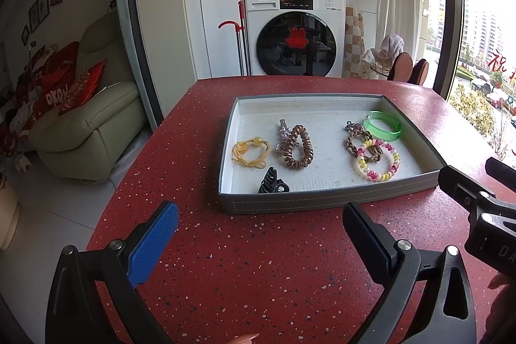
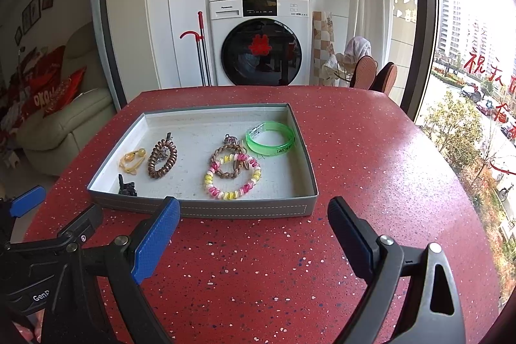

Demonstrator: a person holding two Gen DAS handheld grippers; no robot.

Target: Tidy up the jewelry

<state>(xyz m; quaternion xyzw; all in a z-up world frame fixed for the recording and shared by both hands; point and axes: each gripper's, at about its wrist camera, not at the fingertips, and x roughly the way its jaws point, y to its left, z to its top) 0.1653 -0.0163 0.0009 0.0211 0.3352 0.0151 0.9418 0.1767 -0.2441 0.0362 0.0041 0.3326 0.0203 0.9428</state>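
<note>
claw (image 2: 253, 216) before panasonic washer (image 2: 259, 44)

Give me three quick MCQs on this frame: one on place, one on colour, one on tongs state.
1. Where is the black claw clip?
A. tray's near-left corner
B. on the table
C. tray's far-right corner

2. What colour is the bangle?
A. blue
B. green
C. black

3. How are the left tongs and right tongs?
A. both shut
B. one holds a hair tie
C. both open, empty

Answers: 1 A, it lies inside the tray against the near wall. 2 B, translucent green. 3 C, fingers spread over the red table, nothing between them.
</note>
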